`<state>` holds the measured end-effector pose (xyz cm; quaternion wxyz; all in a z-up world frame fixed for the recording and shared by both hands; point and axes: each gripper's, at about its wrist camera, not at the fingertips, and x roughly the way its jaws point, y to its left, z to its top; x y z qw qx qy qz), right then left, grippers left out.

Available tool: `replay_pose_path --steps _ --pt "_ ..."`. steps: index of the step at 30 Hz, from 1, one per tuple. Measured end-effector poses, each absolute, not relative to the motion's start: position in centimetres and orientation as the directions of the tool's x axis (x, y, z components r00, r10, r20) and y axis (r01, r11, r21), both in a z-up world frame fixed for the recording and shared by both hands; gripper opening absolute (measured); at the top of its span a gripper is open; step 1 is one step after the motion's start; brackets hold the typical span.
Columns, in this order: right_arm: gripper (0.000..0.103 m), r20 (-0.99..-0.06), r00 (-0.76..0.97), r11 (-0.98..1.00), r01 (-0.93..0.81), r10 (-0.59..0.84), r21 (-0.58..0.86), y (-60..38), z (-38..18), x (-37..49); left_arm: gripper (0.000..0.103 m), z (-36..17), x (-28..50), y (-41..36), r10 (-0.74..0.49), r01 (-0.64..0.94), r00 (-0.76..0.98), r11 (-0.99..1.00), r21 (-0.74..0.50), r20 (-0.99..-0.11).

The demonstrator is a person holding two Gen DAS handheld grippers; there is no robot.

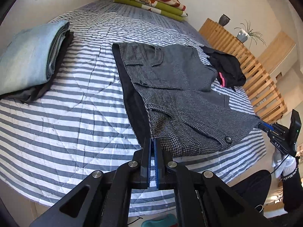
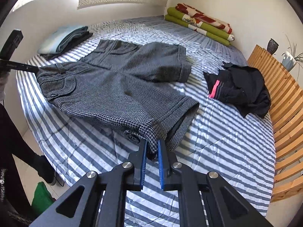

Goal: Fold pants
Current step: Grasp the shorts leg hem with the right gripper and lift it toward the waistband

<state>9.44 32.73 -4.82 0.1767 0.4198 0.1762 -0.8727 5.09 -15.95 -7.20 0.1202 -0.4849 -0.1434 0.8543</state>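
Note:
Grey houndstooth pants [image 1: 180, 87] [image 2: 117, 87] lie spread on the striped quilt [image 1: 66, 113], short legs pointing toward the far wall. My left gripper [image 1: 152, 141] is shut on one near corner of the cloth, beside its black lining. In the right wrist view the left gripper [image 2: 37, 69] shows at the left edge, pinching that corner. My right gripper [image 2: 151, 143] is shut on the other near corner, just beside a dark button [image 2: 130, 137]. From the left wrist view the right gripper [image 1: 262, 125] appears at the far right, gripping the fabric. The near edge hangs stretched between both, slightly off the bed.
A folded light-blue and dark stack [image 1: 28, 56] [image 2: 64, 37] sits left of the pants. A crumpled black garment with a pink stripe [image 1: 227, 70] [image 2: 240, 89] lies to the right. A green and red folded blanket [image 2: 198, 24] is by the far wall; a wooden slatted rail [image 2: 284, 113] borders the bed's right side.

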Motion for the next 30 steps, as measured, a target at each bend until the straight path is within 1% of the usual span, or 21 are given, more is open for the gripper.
replay_pose_path --steps 4,8,12,16,20,25,30 --pt "0.01 -0.747 -0.639 -0.887 0.435 -0.183 -0.155 32.7 -1.2 8.4 0.002 -5.1 3.4 -15.9 0.343 -0.067 -0.523 -0.929 -0.364 -0.781" --pt "0.01 -0.693 -0.698 -0.887 0.421 -0.182 -0.191 31.8 2.2 5.5 0.002 -2.4 -0.3 -16.8 0.352 -0.053 -0.56 -0.919 -0.392 -0.75" --pt "0.01 -0.659 -0.729 -0.893 0.405 -0.185 -0.198 31.2 5.2 0.3 0.002 -0.1 -5.7 -18.5 0.334 -0.019 -0.596 -0.915 -0.402 -0.731" --pt "0.01 -0.668 -0.723 -0.909 0.382 -0.179 -0.17 30.8 6.5 -7.0 0.002 -0.1 -12.0 -20.5 0.333 0.034 -0.601 -0.898 -0.439 -0.727" --pt "0.01 -0.701 -0.694 -0.924 0.357 -0.165 -0.135 30.3 5.8 -14.5 0.002 -1.7 -18.3 -21.9 0.325 0.075 -0.59 -0.889 -0.451 -0.739" --pt "0.01 -0.742 -0.659 -0.93 0.338 -0.122 -0.148 28.6 2.6 -22.6 0.002 -5.8 -25.3 -22.8 0.309 0.132 -0.557 -0.883 -0.45 -0.771" --pt "0.009 -0.776 -0.625 -0.936 0.318 -0.088 -0.15 27.6 -1.3 -29.1 0.002 -9.9 -30.3 -23.8 0.292 0.181 -0.532 -0.878 -0.444 -0.795"
